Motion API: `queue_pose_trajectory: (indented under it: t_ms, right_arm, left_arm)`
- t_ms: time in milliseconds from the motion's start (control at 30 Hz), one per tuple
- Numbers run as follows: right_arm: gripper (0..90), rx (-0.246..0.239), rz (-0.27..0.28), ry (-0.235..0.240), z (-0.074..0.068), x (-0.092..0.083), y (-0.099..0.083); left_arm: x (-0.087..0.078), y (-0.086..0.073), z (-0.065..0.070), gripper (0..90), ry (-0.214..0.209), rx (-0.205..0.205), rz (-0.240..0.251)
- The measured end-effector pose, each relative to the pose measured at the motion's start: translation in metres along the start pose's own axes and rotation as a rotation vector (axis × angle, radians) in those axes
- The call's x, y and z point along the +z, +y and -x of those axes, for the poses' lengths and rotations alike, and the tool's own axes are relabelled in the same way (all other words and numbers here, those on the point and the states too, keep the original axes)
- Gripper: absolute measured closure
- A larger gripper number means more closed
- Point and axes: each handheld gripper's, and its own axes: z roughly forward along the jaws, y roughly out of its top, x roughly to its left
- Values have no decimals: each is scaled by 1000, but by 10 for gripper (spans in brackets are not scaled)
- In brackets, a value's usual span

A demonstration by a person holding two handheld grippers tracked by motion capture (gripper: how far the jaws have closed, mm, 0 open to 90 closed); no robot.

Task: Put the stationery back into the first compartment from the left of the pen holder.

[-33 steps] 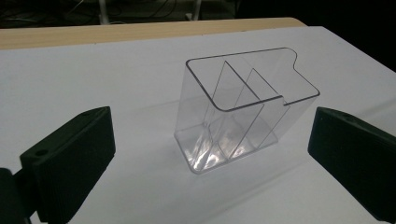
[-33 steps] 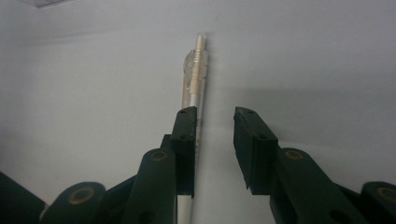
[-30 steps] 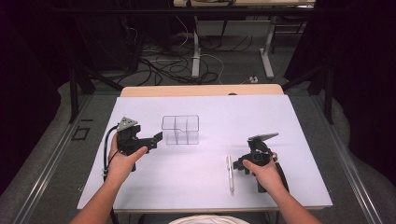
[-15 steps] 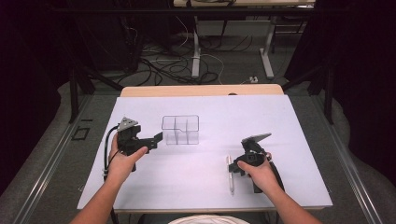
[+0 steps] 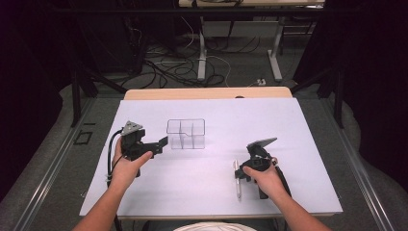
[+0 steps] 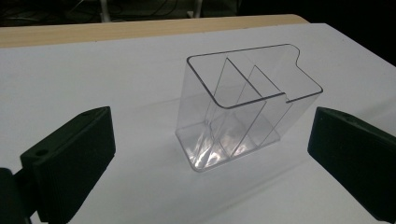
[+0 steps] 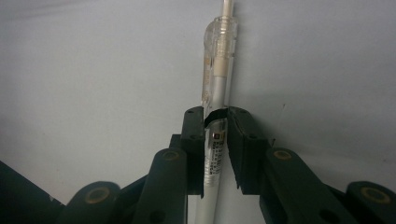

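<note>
Right gripper [image 7: 215, 140] has its jaws pinched tight on the pen [image 7: 217, 84], which lies flat on the white table [image 5: 288, 125] near the front edge, prob. gripped mid-barrel so it lifts level. Left gripper [image 6: 205, 154] is spread wide w/ nothing in it, aimed at the clear divided organizer [image 6: 243, 107] standing upright mid-table, likely to steady it as the pen's destination.

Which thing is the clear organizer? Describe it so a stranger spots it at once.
Start from the white table and go to its left-centre, just ahead of the open left tool. There stands a clear plastic box, open-topped, upright and empty. Its transparent walls and inner dividers set it apart from the slim white pen clamped in the right tool.
</note>
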Motion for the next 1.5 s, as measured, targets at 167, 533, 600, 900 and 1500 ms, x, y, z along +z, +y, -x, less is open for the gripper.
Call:
queue_pose_trajectory:
  t_ms: [167, 533, 600, 900, 1500]
  right_arm:
    - [783, -3, 5, 2, -1, 1, 0]
    - [798, -2, -28, -20, -6, 2, 4]
    - [800, -2, -37, -24, -7, 2, 4]
    - [802, 0, -65, -11, -11, 2, 7]
    - [803, -200, 52, -78, -32, -28, 18]
  left_arm:
    - [-1, 0, 0, 7, 2, 2, -1]
    - [0, -1, 0, 7, 3, 3, -6]
    - [0, -1, 0, 7, 3, 3, -5]
    - [0, 0, -1, 8, 3, 5, -5]
    - [0, 0, 0, 12, 6, 4, -3]
